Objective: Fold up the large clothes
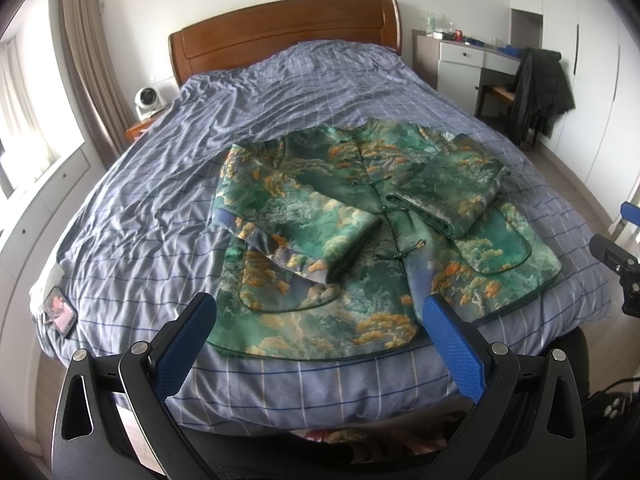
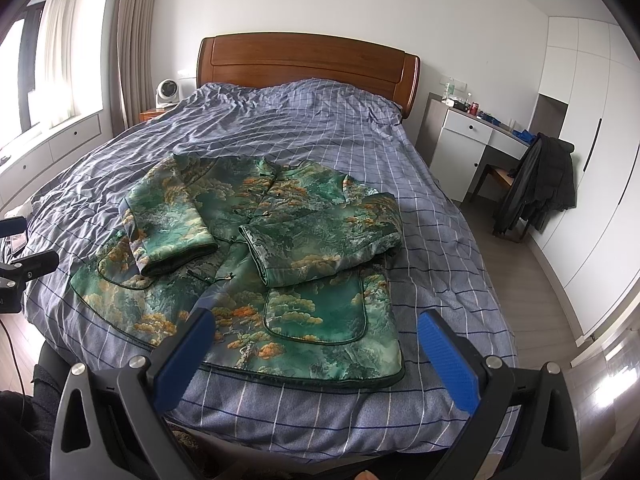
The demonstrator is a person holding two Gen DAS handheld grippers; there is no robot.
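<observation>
A green jacket [image 1: 352,232] printed with orange and grey cloud-like patterns lies front-up on the bed [image 1: 280,92], near the foot end, its collar toward the wooden headboard [image 1: 284,32] and its hem toward the camera. The bed is covered with a blue-grey checked quilt. Both sleeves are folded inward across the chest: the left sleeve [image 1: 304,236] slants down toward the middle, and the right sleeve [image 1: 452,196] lies across the other side, its cuff near the row of knot buttons. Two rounded patch pockets show on the lower front.

The left tongs [image 1: 320,324] hang above the foot of the bed with the blue pads spread wide and nothing between them. From this view the jacket's hem sits just beyond and between the two pads, not touching either.

The right tongs [image 2: 316,340] are likewise spread wide and empty. In the right wrist view the jacket [image 2: 280,248] lies ahead and a little to the left; its lower right corner falls between the pads, apart from them.

A phone [image 1: 60,310] lies at the left edge of the bed. Beyond the bed, a white fan [image 1: 146,100] stands on a nightstand, and a dark coat [image 1: 540,84] hangs over a chair by a white desk [image 1: 464,60].
</observation>
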